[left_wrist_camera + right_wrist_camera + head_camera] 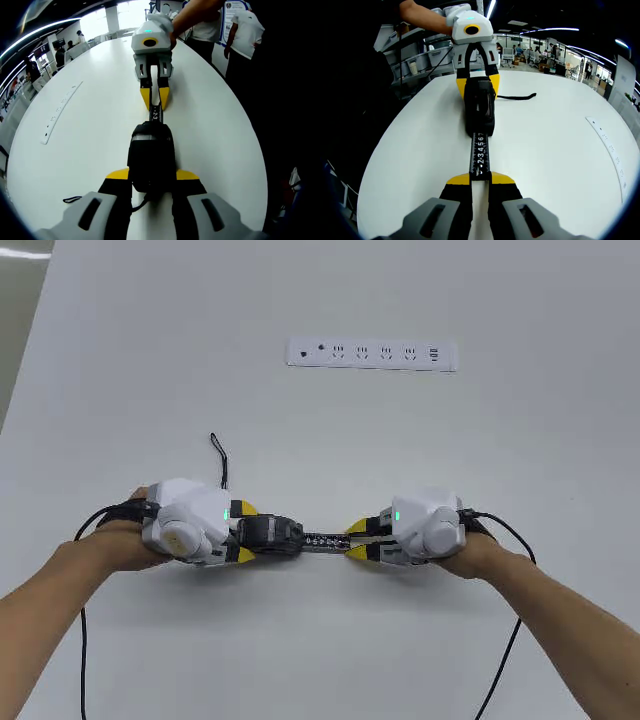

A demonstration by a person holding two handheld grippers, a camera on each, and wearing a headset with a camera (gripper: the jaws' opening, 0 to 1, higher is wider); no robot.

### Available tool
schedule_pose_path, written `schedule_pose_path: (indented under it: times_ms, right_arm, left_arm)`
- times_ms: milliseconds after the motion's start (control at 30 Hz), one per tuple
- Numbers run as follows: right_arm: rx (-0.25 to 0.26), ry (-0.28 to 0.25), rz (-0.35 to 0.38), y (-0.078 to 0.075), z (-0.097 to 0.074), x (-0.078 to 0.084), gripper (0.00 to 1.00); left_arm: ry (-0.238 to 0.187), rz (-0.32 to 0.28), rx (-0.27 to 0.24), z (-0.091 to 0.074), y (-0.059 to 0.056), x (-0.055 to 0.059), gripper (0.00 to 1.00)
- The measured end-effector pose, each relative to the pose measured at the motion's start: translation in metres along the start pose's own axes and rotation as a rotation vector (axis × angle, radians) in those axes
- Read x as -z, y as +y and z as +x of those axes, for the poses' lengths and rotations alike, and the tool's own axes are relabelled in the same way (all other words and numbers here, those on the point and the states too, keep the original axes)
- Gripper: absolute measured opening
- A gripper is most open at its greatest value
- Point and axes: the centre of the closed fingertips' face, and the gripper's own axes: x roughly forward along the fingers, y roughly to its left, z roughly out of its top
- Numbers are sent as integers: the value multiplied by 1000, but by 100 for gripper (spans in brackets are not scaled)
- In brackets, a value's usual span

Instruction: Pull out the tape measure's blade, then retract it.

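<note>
White table point(420, 440), black tape measure point(272, 534) stretched between two grippers.
The left gripper point(152, 175) clamps the case point(480, 107) as an anchor; the right gripper point(480, 177) pinches the blade point(480, 152) by its end. With so little numbered blade showing, the pull looks barely begun.

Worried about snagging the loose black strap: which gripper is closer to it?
Left. The left gripper, shut on the tape measure case, sits close beside the strap; the right gripper, pinching the blade, is beyond the case, farther away.
</note>
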Motion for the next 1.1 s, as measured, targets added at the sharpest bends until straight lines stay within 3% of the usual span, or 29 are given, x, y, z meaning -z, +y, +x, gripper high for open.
schedule_pose_path:
  times_ms: [1100]
  right_arm:
    - [10, 21, 2, -2, -27, 25, 7]
  left_arm:
    - [2, -6, 1, 0, 0, 0, 26]
